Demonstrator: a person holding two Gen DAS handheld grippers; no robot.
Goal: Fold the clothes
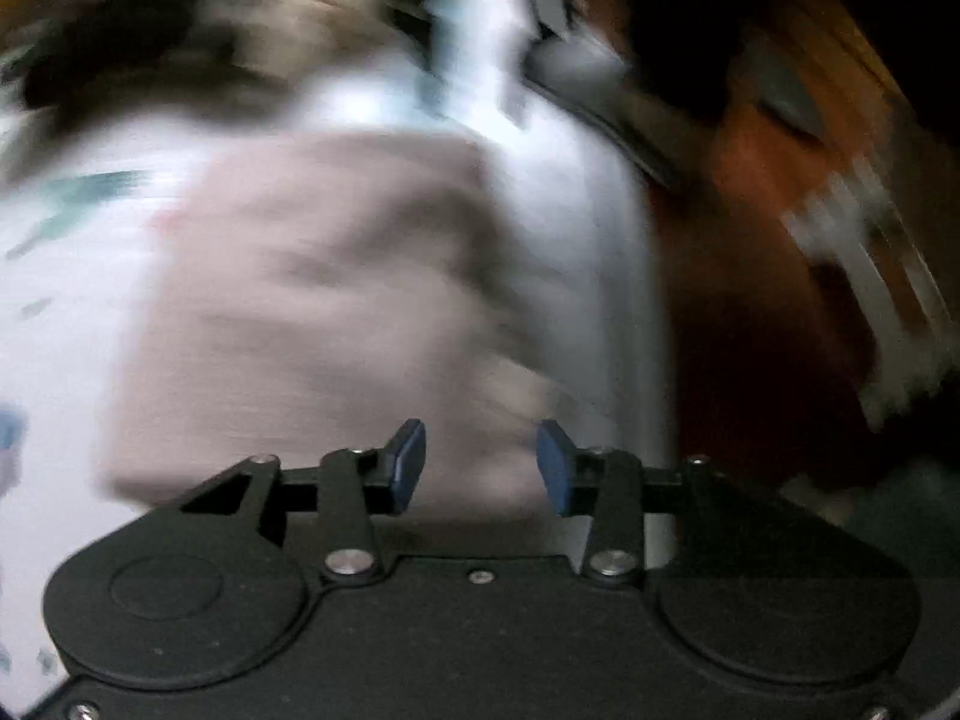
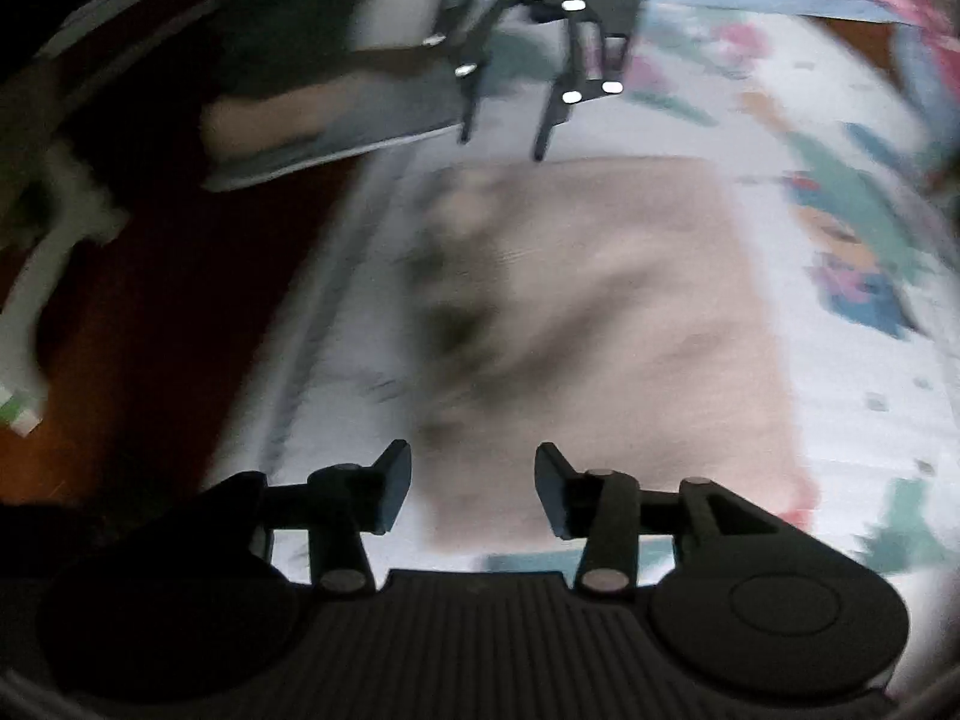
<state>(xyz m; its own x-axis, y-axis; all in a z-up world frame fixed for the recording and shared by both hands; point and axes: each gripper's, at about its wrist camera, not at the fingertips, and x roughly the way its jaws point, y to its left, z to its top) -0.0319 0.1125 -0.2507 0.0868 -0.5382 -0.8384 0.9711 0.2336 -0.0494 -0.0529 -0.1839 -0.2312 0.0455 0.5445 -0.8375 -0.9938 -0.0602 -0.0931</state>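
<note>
Dim room. Work surface is a white sheet [image 2: 864, 360] printed with coloured cartoon figures, spread over what looks like a bed or mattress; dark reddish floor [image 2: 150, 312] runs along its edge. Both views are motion-blurred, so detail is limited.

Going left to right as I stand watching:

Left gripper [image 1: 480, 465]: blue-padded fingers [image 1: 408, 462] apart, nothing between them. It hangs over the near edge of the garment, not visibly touching it. In the right wrist view the same tool appears at the far side of the cloth [image 2: 507, 144], fingers pointing down at the far edge, which fits a stance for taking a hem or corner.

Centre: the garment [image 1: 312, 312], a pale pinkish-beige piece, lies on the sheet as a roughly rectangular block with soft creases. The square outline suggests it is already partly folded; I cannot tell how many layers. A darker mottled patch [image 2: 456, 312] runs along one side, print or shadow, too blurred to say.

Right gripper [image 2: 474, 492]: fingers likewise parted and empty, poised above the opposite end of the garment.

Judgement: the two tools face each other across the cloth, probably so each can pinch one end for the next fold. Neither grips yet.
</note>
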